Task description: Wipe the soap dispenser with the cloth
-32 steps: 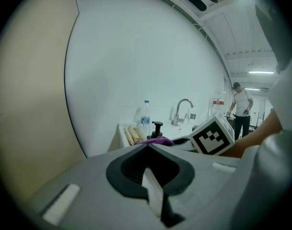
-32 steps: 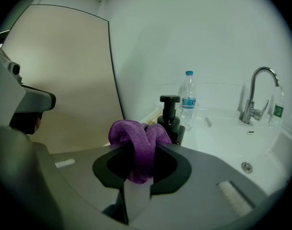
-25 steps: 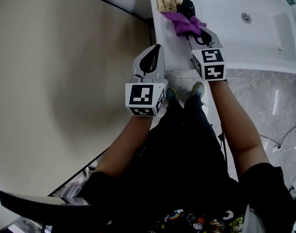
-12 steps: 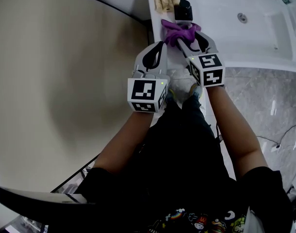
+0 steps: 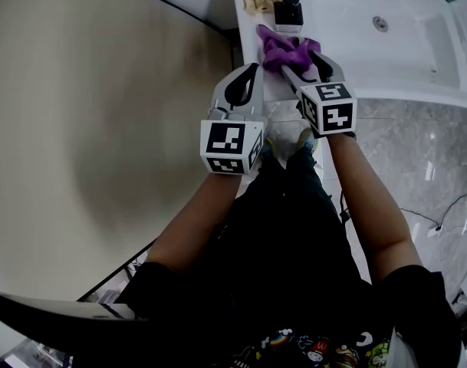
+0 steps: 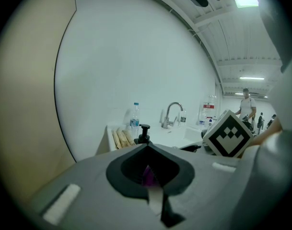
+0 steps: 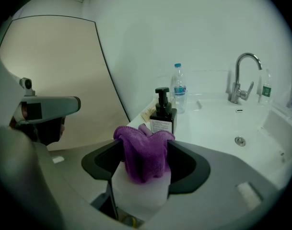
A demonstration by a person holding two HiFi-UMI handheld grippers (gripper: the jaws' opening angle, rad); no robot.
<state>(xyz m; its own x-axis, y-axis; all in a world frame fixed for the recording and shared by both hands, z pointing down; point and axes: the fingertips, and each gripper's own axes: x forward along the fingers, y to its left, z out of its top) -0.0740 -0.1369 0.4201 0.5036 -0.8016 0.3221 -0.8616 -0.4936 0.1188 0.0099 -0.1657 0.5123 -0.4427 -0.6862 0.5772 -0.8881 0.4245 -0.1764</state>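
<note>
While the right gripper [image 7: 145, 166] clamps the purple cloth [image 7: 143, 150] just short of the black soap dispenser [image 7: 162, 116] on the white counter [image 7: 208, 128], the left gripper [image 6: 148, 175] hangs pinched together, empty. With nothing bracing the dispenser, a hard wipe could topple it.

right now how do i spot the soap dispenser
On the white sink counter, go left from the chrome faucet past the clear water bottle. The soap dispenser is the only dark bottle, with a black pump and white label.
</note>
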